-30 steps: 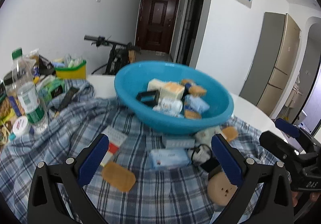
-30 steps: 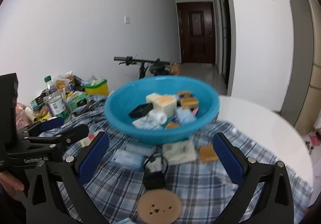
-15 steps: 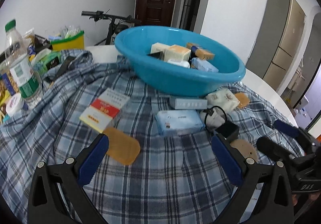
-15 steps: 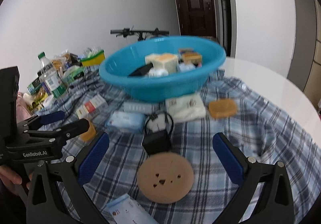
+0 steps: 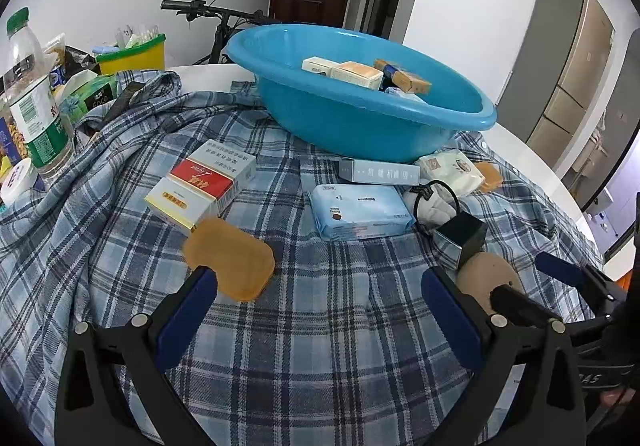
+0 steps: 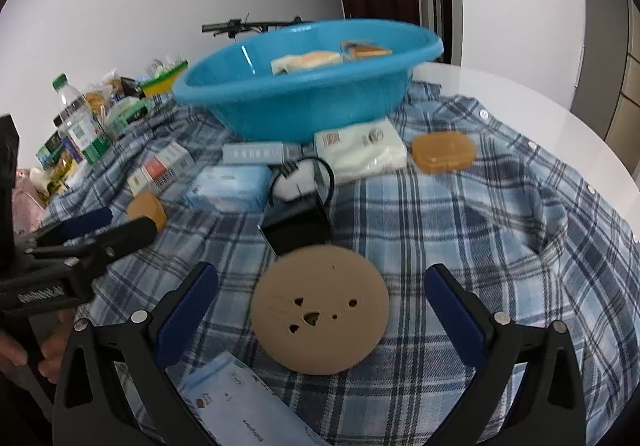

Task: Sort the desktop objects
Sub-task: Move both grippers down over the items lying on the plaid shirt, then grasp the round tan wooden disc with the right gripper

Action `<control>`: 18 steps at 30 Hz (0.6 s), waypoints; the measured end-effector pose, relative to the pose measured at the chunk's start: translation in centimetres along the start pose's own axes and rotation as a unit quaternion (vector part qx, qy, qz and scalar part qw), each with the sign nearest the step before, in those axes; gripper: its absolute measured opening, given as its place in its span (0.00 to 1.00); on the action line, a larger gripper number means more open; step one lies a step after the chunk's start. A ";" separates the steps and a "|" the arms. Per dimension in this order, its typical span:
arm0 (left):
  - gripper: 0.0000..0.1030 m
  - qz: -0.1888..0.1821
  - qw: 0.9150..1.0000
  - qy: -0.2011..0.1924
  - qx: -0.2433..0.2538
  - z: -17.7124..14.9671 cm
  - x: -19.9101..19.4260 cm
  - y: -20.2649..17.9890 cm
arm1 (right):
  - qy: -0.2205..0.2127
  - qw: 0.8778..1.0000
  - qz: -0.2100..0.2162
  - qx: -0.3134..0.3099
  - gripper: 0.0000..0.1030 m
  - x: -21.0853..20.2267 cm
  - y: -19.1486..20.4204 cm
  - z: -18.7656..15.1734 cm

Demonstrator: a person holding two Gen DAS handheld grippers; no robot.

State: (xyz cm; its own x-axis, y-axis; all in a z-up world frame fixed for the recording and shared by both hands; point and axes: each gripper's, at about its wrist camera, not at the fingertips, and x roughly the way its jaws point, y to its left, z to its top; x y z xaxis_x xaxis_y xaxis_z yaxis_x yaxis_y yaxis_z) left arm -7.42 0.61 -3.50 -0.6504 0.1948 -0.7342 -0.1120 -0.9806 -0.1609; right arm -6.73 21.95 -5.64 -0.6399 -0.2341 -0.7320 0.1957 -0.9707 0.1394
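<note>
- Nearest the right gripper (image 6: 320, 298), a tan round disc (image 6: 320, 304) with small holes lies flat on the plaid cloth (image 6: 460, 214), between the widely spread, empty jaws.
- A thin disc lying flat gives the pads little edge to bite; closing too high would likely skid it over the cloth or pinch a fold of fabric.
- A white and blue packet (image 6: 244, 406) lies just in front of the right gripper's lower left finger and could be nudged as the jaws come down.
- The left gripper (image 5: 318, 306) is also wide open and holds nothing; an amber rounded-rectangle case (image 5: 230, 258) sits just beside its left finger and may be knocked sideways.
- Behind the disc sits a black charger block (image 6: 298, 232) with its looped cord (image 6: 302, 180); the cord could snag and drag neighbours.
- Mid-distance: a blue tissue pack (image 5: 360, 210), a red and white box (image 5: 200, 186), a slim grey box (image 5: 378, 171), a white pack (image 6: 360, 148) and a second amber case (image 6: 443, 151).
- Farthest, the blue basin (image 5: 360, 118) already holds several boxes; it rests on loose cloth over the white counter (image 6: 520, 94), so tugged fabric might shift it.
- The two grippers are near each other and could collide.
</note>
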 end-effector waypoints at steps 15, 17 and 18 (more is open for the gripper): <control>1.00 0.001 1.000 0.002 -0.016 0.1 0.3 1.0 | 0.047 0.999 -0.025 -0.009 1.00 2.7 -0.1 -0.5; 1.00 0.001 1.000 0.000 -0.014 0.2 0.3 0.9 | 0.054 0.998 -0.027 -0.009 1.00 3.1 -0.1 -0.6; 1.00 0.001 1.000 -0.002 -0.014 0.2 0.3 0.9 | 0.053 0.998 -0.029 -0.012 1.00 3.1 -0.1 -0.6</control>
State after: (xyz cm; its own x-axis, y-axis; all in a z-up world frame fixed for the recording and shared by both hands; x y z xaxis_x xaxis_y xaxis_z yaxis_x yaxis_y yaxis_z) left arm -7.88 -0.19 -3.72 -0.6532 0.1917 -0.7325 -0.0891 -0.9801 -0.1771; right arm -8.31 21.31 -8.30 -0.5687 -0.1691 -0.8050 0.1790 -0.9806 0.0795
